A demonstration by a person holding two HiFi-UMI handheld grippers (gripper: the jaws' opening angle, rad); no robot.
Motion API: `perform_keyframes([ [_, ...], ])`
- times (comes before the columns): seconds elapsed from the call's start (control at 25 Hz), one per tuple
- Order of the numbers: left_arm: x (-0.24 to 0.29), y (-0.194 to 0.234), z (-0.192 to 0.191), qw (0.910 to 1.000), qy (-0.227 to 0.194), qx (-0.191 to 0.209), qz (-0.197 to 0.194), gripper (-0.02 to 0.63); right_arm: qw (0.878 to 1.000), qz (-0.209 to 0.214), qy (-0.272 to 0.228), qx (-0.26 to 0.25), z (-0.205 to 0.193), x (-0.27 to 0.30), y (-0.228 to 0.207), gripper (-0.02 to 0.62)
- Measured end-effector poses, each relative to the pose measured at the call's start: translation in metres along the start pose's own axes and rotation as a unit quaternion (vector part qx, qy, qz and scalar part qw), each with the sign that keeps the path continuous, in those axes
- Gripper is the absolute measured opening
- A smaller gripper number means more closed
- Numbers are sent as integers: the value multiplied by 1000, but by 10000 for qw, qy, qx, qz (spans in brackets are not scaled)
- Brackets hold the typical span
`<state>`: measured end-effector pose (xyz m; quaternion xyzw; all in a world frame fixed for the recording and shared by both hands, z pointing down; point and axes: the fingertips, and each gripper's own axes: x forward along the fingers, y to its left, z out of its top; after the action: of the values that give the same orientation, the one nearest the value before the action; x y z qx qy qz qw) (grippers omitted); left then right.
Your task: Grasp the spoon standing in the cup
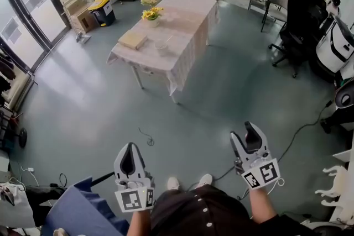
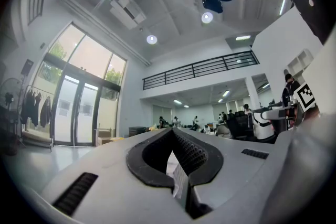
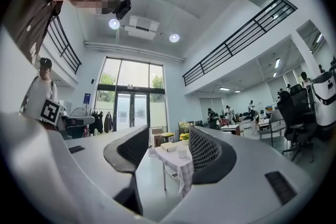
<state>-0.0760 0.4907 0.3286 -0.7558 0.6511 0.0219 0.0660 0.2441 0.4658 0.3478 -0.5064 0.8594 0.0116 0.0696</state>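
Observation:
The cup stands on a cloth-covered table far ahead of me, across open floor. It is a small white shape in the right gripper view, and no spoon can be made out at this distance. My left gripper is held low in front of my body with its tips together and nothing held. My right gripper is held beside it with its jaws apart and nothing held. The table shows in the gap between its jaws.
On the table are a flat tan box and two bunches of yellow flowers. Office chairs and desks stand on the right, and a cable lies on the floor. Glass doors and a yellow-lidded bin are on the left.

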Motion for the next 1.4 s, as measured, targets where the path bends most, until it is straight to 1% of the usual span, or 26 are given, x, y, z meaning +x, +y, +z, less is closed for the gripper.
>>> perform_keyframes([
  [0.12, 1, -14, 8, 9999, -106, 30, -7, 9, 9999, 91, -37, 56, 1, -2, -11, 221],
  [0.2, 0, -23, 8, 10000, -85, 26, 29, 9, 9998, 169, -23, 79, 0, -3, -17, 248],
  [0.32, -3, -35, 7, 9999, -78, 28, 122, 9, 9994, 326, 14, 86, -3, -5, -24, 267],
  [0.44, -4, -45, 8, 9999, -83, 38, 130, 9, 9988, 471, 51, 77, -8, -4, -30, 267],
  [0.56, -2, -47, 2, 9998, -28, 34, 170, 9, 9986, 517, 94, 70, -13, 1, -34, 273],
  [0.72, 5, -42, -6, 9997, 30, -72, 223, 9, 9990, 430, 122, 93, -18, 10, -41, 278],
  [0.88, 25, -39, -11, 9997, 18, -179, 150, 9, 9994, 311, 131, 99, -18, 23, -50, 284],
  [1.2, 86, -16, -14, 9996, -108, -242, -33, 9, 10000, 16, 12, 51, -13, 72, -71, 284],
  [1.4, 131, 6, -15, 9994, -151, -281, -94, 9, 10000, 27, -23, 40, -12, 120, -75, 285],
])
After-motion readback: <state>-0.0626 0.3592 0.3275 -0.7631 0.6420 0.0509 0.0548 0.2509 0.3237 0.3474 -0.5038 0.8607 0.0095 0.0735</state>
